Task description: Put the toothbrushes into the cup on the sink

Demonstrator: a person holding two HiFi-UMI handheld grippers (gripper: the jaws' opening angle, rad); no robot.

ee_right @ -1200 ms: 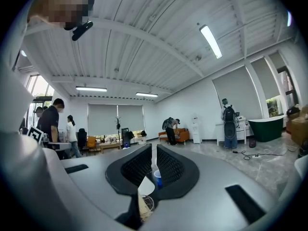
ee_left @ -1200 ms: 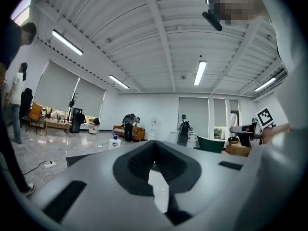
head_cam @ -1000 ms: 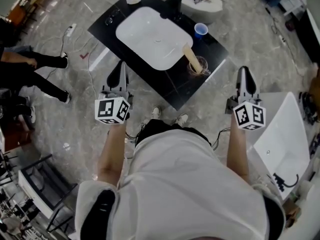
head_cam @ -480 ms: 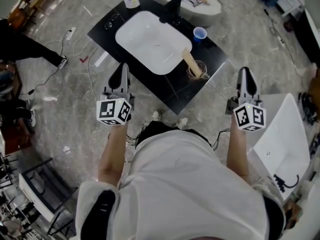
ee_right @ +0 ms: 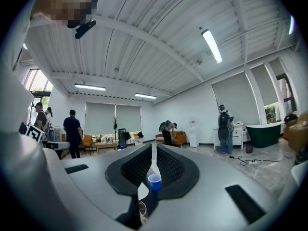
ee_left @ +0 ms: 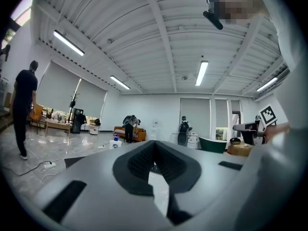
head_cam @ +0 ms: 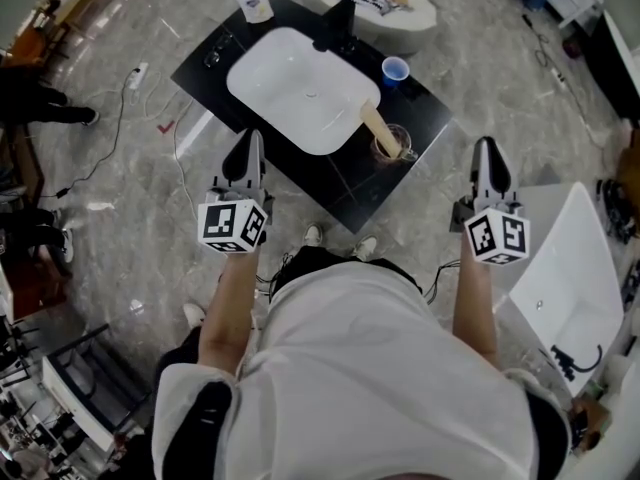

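Holding both tools shut and empty, left gripper (head_cam: 244,148) and right gripper (head_cam: 490,158), we see pale toothbrushes (head_cam: 376,126) leaning in the glass cup (head_cam: 396,148), upper centre of the head view, beside the white basin (head_cam: 290,78). Light, stiff and slim, we judge — we'd pinch mid-handle, since the glass could tip.

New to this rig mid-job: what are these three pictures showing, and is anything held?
There is no robot: a person holds a two-jaw tool in each hand. The top-down picture comes from a camera on their head; the other two ride on the grippers and look along the jaws. The left gripper and right gripper are both shut and empty. Ahead is a black counter with a white basin, faucet, bottle, blue cup, and a clear cup with a tan stick, perhaps a toothbrush, leaning in it.
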